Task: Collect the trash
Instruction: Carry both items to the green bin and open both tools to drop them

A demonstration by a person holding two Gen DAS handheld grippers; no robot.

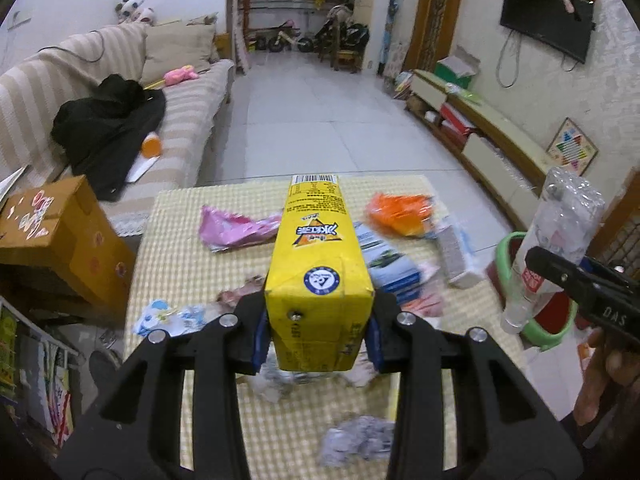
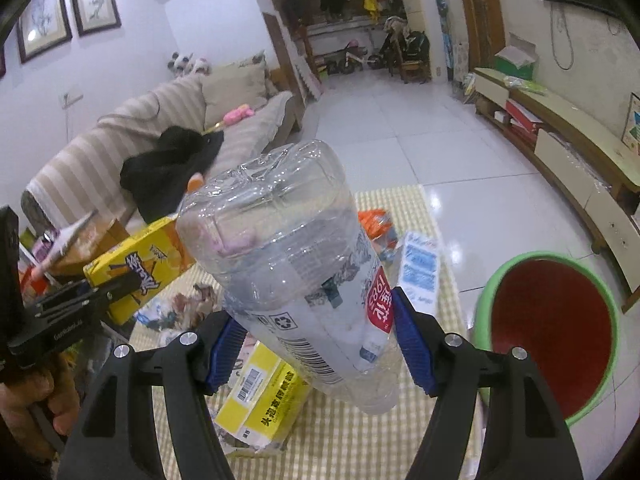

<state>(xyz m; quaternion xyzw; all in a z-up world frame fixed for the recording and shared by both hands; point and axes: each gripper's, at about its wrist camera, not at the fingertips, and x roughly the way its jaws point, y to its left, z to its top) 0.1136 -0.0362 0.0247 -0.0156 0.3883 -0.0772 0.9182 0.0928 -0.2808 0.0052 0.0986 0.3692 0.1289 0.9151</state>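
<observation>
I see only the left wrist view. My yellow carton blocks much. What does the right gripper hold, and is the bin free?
Observer: The right gripper is shut on a clear plastic bottle, its base pointing away from the camera.
Operator: Is the bin empty?
Observer: The green bin shows a bare red inside in the right wrist view; its lower part is hidden.
Operator: Is trash lying under that bottle?
Observer: Yes, a torn yellow box lies on the checked tablecloth below it.
</observation>
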